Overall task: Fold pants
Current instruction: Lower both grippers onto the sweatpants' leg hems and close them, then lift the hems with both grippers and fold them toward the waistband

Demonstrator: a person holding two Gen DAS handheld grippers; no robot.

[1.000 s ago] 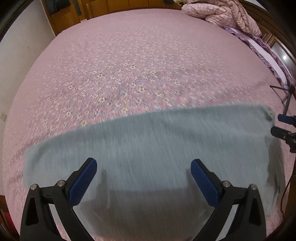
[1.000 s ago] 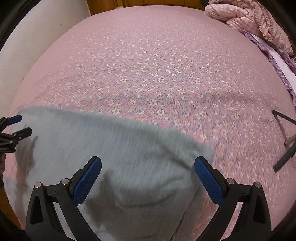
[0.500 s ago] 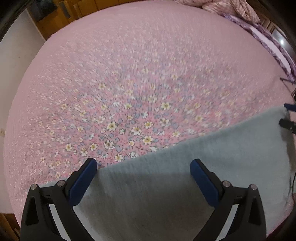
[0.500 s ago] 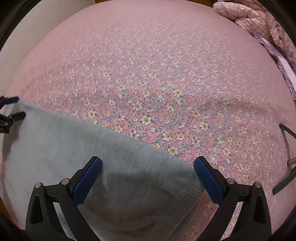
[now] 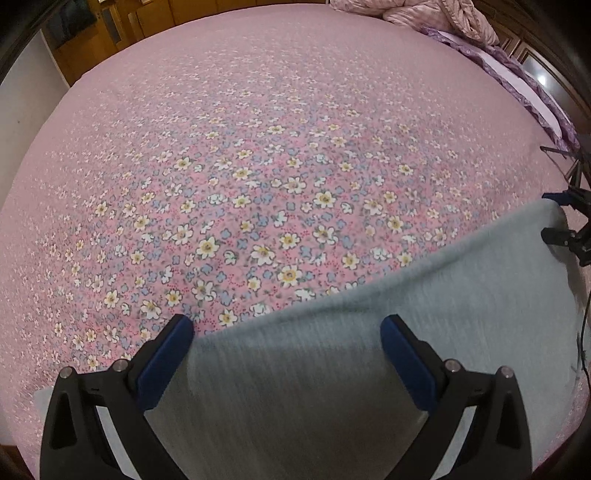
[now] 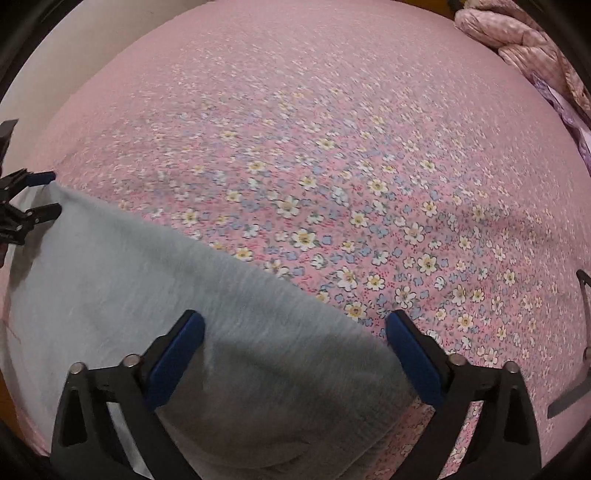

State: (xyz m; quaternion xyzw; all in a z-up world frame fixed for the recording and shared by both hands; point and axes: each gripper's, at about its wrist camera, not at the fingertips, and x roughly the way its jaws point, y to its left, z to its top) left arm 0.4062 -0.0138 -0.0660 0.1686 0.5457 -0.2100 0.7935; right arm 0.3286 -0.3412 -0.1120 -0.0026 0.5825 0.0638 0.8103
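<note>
Across the bed point(image 5: 258, 110), grey pants point(image 5: 369, 369) lie flat beneath two released tools.
The pink floral bed fills both views, a rumpled quilt point(image 6: 517, 40) at 1 o'clock. The pants spread from 3 to 6 o'clock in the left view, 9 to 6 in the right. Left tool point(image 5: 286, 328) and right tool point(image 6: 295, 325) each hover spread wide over the cloth, grasping nothing.

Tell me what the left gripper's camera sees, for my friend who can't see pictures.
The left gripper hangs open over grey pants lying flat on a pink flowery bedsheet. Its two blue fingers are spread wide with nothing between them. At the far right edge, the right gripper shows by the pants' corner, and a crumpled pink quilt sits at the far end.
</note>
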